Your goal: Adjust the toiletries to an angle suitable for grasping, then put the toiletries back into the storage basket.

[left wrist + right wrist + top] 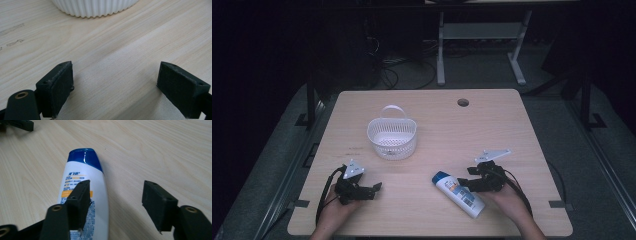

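A white bottle with a blue cap (458,193) (85,192) lies flat on the wooden table (492,130), cap pointing to the far left. My right gripper (466,178) (116,200) is open just above it; one jaw hangs over the bottle's body and the other over bare wood beside it. My left gripper (374,190) (115,87) is open near the table's front left, low over the wood, nothing between its jaws. A white slatted basket (392,136) (95,7) with an upright handle stands beyond it.
A round cable hole (463,102) sits near the table's far edge. Beyond the table are a white desk frame (482,35) and cables on a dark floor. Bare wood lies between the basket and the bottle.
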`<state>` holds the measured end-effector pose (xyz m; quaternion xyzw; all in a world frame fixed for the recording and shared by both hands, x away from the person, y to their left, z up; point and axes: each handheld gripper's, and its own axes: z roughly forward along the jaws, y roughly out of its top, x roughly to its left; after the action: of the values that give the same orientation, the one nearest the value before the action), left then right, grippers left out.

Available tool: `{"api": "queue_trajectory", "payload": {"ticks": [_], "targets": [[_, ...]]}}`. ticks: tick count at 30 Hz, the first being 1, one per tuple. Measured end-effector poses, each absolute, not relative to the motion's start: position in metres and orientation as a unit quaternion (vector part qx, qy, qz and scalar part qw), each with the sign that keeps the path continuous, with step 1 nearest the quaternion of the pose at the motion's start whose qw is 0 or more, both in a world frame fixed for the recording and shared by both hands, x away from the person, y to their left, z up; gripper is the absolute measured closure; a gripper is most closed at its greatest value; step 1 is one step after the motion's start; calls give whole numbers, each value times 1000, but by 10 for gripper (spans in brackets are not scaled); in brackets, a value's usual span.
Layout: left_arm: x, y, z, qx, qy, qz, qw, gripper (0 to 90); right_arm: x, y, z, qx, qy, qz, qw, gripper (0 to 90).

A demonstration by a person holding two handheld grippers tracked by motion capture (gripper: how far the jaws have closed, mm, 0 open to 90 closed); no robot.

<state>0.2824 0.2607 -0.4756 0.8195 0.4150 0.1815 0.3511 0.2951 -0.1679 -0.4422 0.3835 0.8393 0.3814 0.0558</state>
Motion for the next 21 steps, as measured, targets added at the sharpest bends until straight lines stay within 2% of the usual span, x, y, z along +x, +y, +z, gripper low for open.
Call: {"api": "queue_trajectory", "payload": {"ticks": [9,13,21], "targets": [[282,261,-475,820,415,181,351,132,296,-163,-434,374,846,377,51,274],[282,261,-475,820,415,181,351,132,300,-154,-430,367,850,375,43,193],[282,261,-475,820,415,181,350,132,304,-130,-426,343,870,353,35,147]]}}
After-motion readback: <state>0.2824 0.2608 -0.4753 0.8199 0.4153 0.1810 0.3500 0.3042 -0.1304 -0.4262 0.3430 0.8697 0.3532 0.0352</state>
